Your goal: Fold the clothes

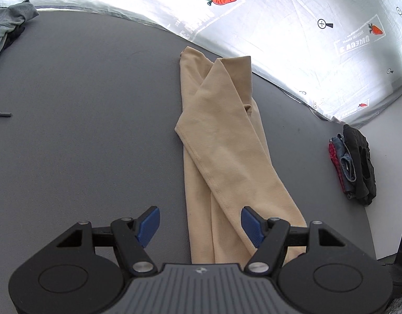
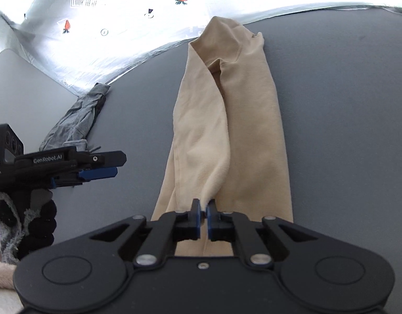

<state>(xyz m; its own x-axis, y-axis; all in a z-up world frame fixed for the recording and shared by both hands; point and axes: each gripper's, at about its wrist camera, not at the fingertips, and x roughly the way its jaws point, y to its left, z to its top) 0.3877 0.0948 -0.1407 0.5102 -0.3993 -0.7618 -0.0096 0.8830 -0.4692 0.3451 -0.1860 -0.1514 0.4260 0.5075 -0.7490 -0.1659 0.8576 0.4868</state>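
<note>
A beige garment (image 1: 221, 141) lies folded into a long narrow strip on the grey table (image 1: 83, 130). My left gripper (image 1: 200, 225) hovers open over the strip's near end; its blue pads (image 1: 148, 225) stand wide apart and hold nothing. In the right wrist view the same beige garment (image 2: 227, 130) runs away from me. My right gripper (image 2: 204, 208) is shut on a raised pinch of the fabric at its near end. The left gripper (image 2: 118, 166) shows side-on at the left of that view, above bare table and apart from the cloth.
A crumpled grey garment (image 1: 7, 23) (image 2: 75, 120) lies at the table's far corner. A pile of folded clothes (image 1: 355, 167), dark, denim and red, sits at the right edge. A silver sheet with carrot prints (image 1: 279, 26) borders the table. A hand in a dark fuzzy sleeve (image 2: 41, 225) holds the left gripper.
</note>
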